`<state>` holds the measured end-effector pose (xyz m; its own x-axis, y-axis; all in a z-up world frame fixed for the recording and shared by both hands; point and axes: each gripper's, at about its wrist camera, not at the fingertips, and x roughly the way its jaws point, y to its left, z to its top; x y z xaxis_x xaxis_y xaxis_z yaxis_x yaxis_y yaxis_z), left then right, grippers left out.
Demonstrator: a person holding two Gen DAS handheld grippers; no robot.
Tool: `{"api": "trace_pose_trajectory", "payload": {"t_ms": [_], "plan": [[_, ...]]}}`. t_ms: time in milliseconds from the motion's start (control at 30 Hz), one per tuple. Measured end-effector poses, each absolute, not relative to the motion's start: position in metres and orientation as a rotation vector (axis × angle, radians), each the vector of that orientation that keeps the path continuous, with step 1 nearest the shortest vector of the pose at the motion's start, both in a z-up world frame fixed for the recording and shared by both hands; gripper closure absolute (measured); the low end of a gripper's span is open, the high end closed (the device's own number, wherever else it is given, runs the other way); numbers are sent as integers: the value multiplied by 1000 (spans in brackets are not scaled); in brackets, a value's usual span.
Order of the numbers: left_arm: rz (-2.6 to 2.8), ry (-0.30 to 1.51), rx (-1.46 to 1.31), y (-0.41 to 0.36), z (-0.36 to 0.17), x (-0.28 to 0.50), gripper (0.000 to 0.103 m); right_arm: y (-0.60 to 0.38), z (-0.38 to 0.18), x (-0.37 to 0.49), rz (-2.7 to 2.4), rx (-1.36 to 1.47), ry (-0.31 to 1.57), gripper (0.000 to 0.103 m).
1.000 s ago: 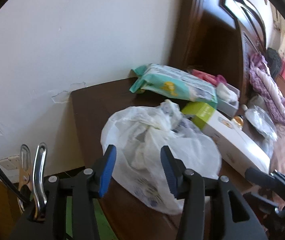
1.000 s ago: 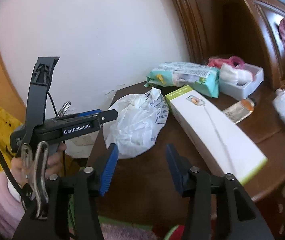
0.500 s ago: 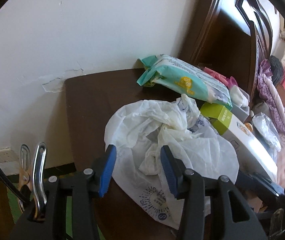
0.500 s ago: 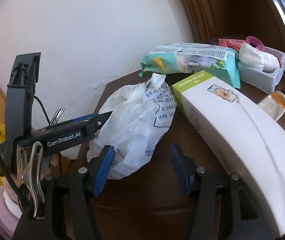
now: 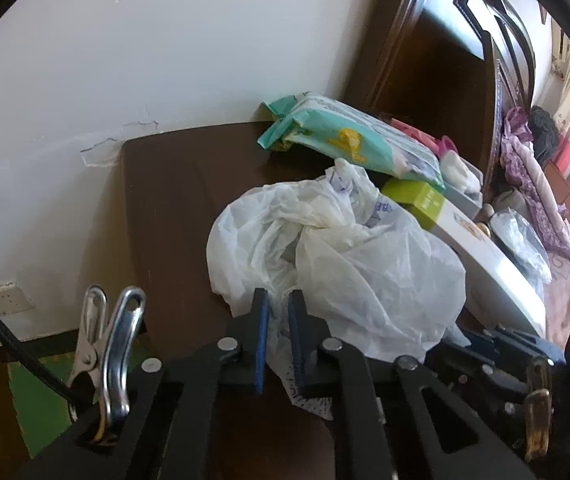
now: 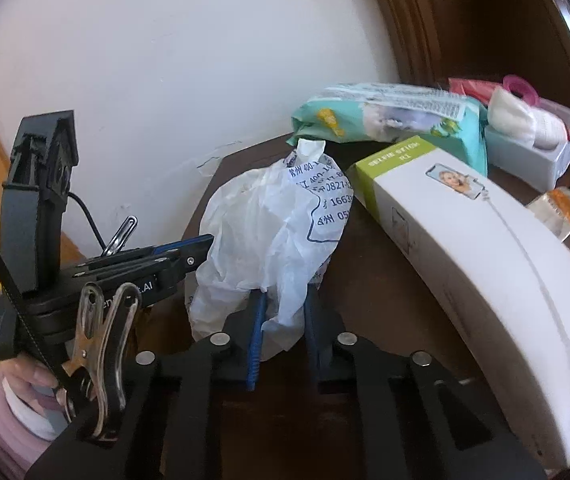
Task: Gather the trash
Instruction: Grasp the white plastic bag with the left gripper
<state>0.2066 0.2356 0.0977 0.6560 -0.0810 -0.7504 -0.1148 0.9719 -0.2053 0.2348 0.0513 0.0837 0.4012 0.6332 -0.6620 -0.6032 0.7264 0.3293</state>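
Observation:
A crumpled white plastic bag (image 5: 345, 264) with blue print lies on the dark wooden bedside table (image 5: 165, 200). My left gripper (image 5: 279, 306) is at the bag's near edge, its jaws closing, with a fold of the film pinched between the blue pads. In the right wrist view the same bag (image 6: 269, 224) stands bunched up. My right gripper (image 6: 285, 310) has its jaws closing on the bag's lower flap, which sits between the pads. The left gripper (image 6: 201, 244) enters there from the left, with its tips against the bag's side.
A green pack of wipes (image 6: 385, 116) lies behind the bag against the wall. A long white and green box (image 6: 465, 232) lies to the right. Beyond it are a small tray (image 6: 533, 148) and a little bottle (image 6: 557, 208). A dark headboard (image 5: 445, 80) rises at the back right.
Both pairs of jaws have gone from wide apart to nearly together, each pinching the bag. The right gripper moved forward and down to the bag's edge.

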Motion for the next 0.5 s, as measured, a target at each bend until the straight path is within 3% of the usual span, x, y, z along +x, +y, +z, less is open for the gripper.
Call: {"api": "trace_pose_trajectory", "payload": {"t_ms": [500], "plan": [[-8,814,-114,201,112,152,92,18,90,198,813,-32,837,89]]}}
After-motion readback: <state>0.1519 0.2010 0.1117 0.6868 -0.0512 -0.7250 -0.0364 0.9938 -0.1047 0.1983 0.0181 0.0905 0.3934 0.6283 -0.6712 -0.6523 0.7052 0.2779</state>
